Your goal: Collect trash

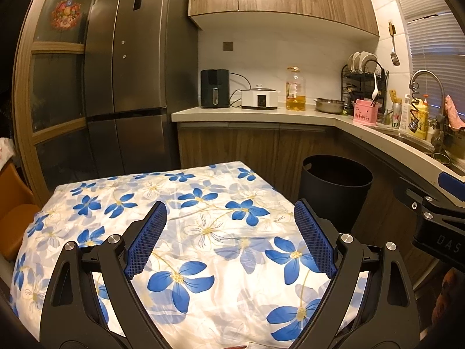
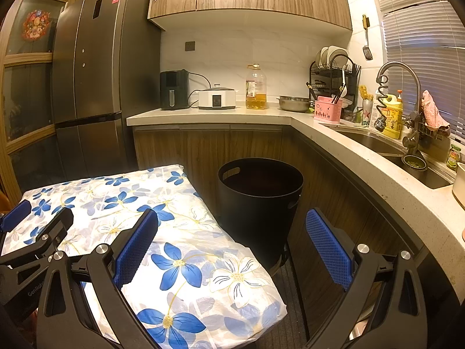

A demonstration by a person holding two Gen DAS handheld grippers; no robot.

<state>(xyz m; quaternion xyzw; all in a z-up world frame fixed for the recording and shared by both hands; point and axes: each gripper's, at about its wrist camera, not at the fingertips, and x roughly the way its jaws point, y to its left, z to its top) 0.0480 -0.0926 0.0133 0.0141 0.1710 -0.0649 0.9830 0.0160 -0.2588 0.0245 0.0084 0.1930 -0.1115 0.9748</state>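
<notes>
A black round trash bin (image 1: 334, 192) stands on the floor beyond the table's far right corner; it also shows in the right wrist view (image 2: 258, 200). My left gripper (image 1: 229, 215) is open and empty above the table with the blue-flower cloth (image 1: 203, 224). My right gripper (image 2: 232, 226) is open and empty, over the table's right edge (image 2: 221, 226) and in front of the bin. No trash item shows on the cloth in either view. The right gripper's body shows at the right edge of the left wrist view (image 1: 436, 218).
A fridge (image 1: 128, 87) stands at the back left. An L-shaped counter (image 2: 334, 133) runs behind and to the right, with an air fryer (image 1: 214, 88), a cooker, an oil bottle (image 1: 295, 90), a steel bowl, a dish rack and a sink with a faucet (image 2: 404, 87). An orange chair (image 1: 11, 212) is at the left.
</notes>
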